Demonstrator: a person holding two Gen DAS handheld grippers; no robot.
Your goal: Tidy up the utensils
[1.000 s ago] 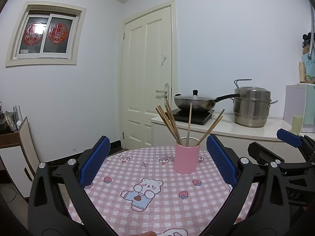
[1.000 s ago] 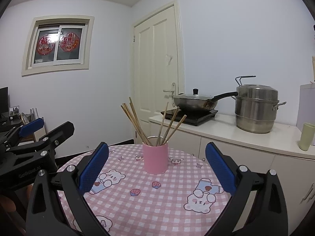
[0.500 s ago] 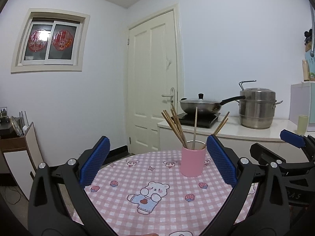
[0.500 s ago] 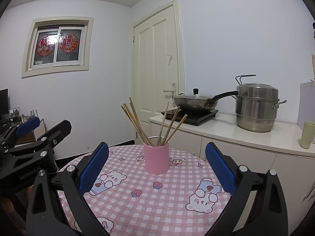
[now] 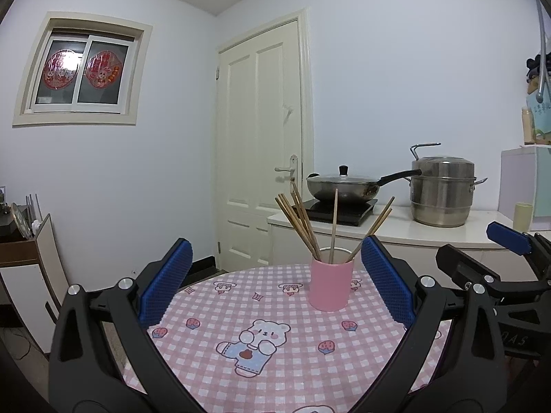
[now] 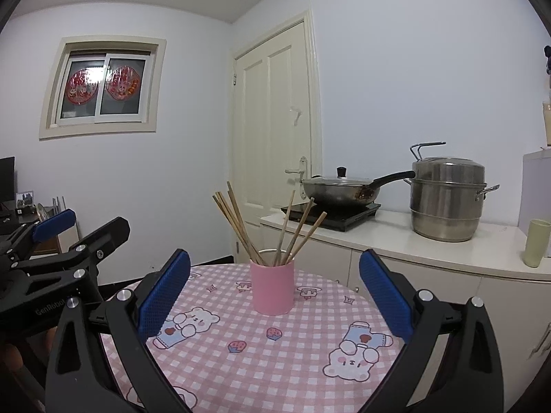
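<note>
Your left hand-held gripper (image 5: 275,278) is spread wide with nothing between its blue pads (image 5: 166,280), and it hangs over the near edge of the worktop (image 5: 213,313). Your right hand-held gripper (image 6: 273,280) is the same: jaws fully apart, empty, held above the checked cloth and well short of anything it could grip.

Straight ahead of both sits the pink cup (image 6: 272,287), upright on the round worktop, clear of either pair of pads. The chopsticks (image 6: 237,227) all stand in it, fanned out: one bunch leans left, the others lean right or stand near upright. No loose utensil shows on the cloth in either view.

So, as a judgement, the gathering step looks finished, or you are poised at its very end; what remains, if anything, is tidying the fan or checking the near edge of the worktop, which your gripper frames hide.

If you go in again, bring one gripper forward and level with the upper shafts, narrow the jaws before arriving, and close gently across the sticks rather than the cup. The cup looks light and top-heavy with leaning sticks, so a sideways nudge could tip it; you may want the other gripper beside its wall to steady it. Behind, the wok (image 6: 339,191) and steamer pot (image 6: 447,199) are well apart.
</note>
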